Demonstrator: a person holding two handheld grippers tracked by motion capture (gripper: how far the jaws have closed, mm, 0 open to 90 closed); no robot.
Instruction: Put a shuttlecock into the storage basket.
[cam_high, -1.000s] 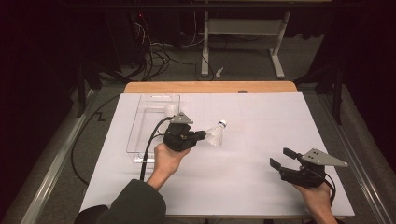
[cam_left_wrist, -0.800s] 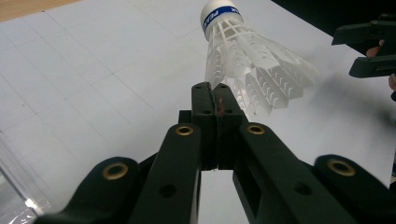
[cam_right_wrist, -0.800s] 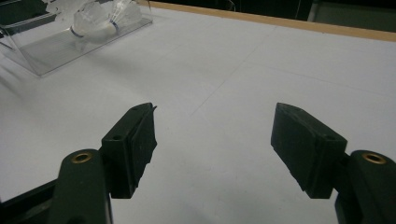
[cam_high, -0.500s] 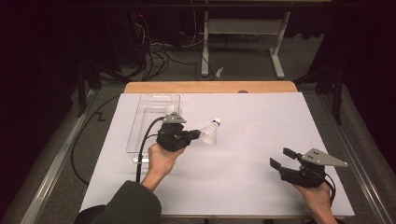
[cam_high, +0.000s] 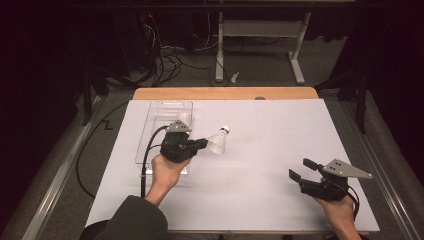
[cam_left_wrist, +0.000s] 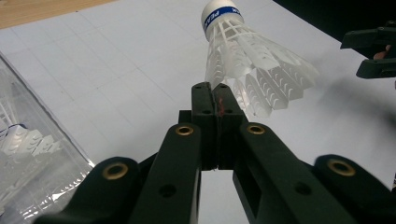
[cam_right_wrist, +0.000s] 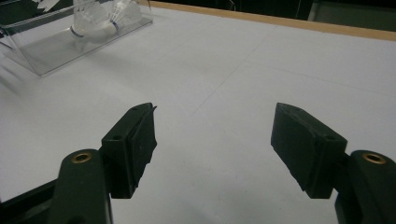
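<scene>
A white sheet (cam_high: 260, 150) covers nearly the whole table top, faint grid lines crossing it, and a strip of bare wood (cam_high: 225, 93) runs along the far edge. The light falls bright on the sheet while everything around it sinks into dark. Beyond the table lies a grey floor (cam_high: 260, 65), carpet by the look of it, though the dimness makes that hard to tell. A tangle of black cables (cam_high: 170, 57) sprawls there at the left. Behind it stands a pale metal frame (cam_high: 260, 30) on two legs with flat feet. Metal rails (cam_high: 60, 175) run along both sides of the table.
</scene>
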